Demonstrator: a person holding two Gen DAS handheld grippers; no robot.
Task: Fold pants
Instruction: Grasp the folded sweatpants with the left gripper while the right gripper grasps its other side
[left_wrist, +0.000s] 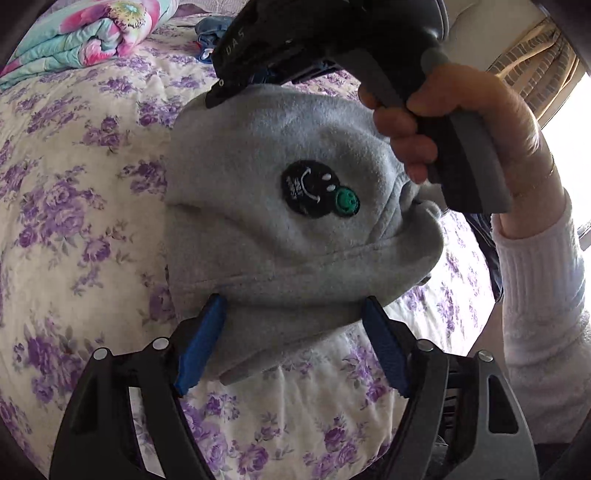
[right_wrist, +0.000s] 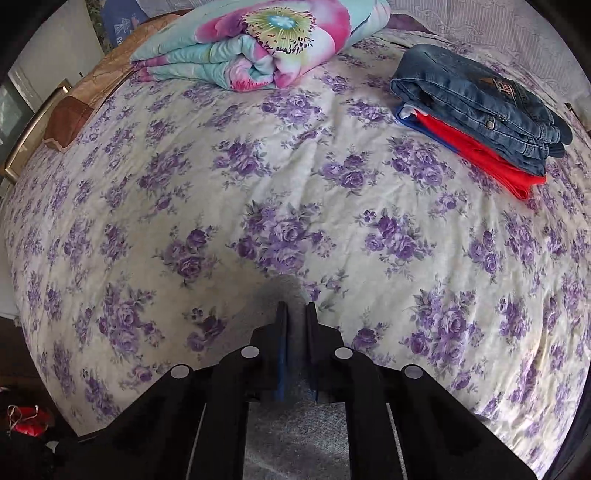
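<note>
Here the left gripper (left_wrist: 293, 328) stands with its blue pads (left_wrist: 201, 343) spread wide on either side of the near edge of the grey fleece pants (left_wrist: 280, 236); the cloth lies between the pads, but whether they press on it cannot be told from this view. The right gripper (right_wrist: 295, 314), seen in its own camera, has its fingers drawn together with only a narrow slit between them. In the left wrist view its black body reaches down to the far edge of the bundle, held by the person's hand (left_wrist: 443, 129) in a white ribbed sleeve (left_wrist: 539, 295); it appears to pinch the fleece there, though its tips are hidden behind the cloth.

The pants hang as a compact folded bundle between the two tools, above the floral bedspread (right_wrist: 295, 184). They are soft, thick, pale grey, with a gathered waistband at the right and a black smiley patch (left_wrist: 310, 192) beside a small green one on the upper face.

Judged from this, the folding is nearly complete: several layers are already stacked. What remains is probably to set the bundle down, perhaps beside the folded jeans (right_wrist: 480, 99) resting on a red garment (right_wrist: 491, 162). A rolled flowered quilt (right_wrist: 258, 48) lies at the bed's far side.
</note>
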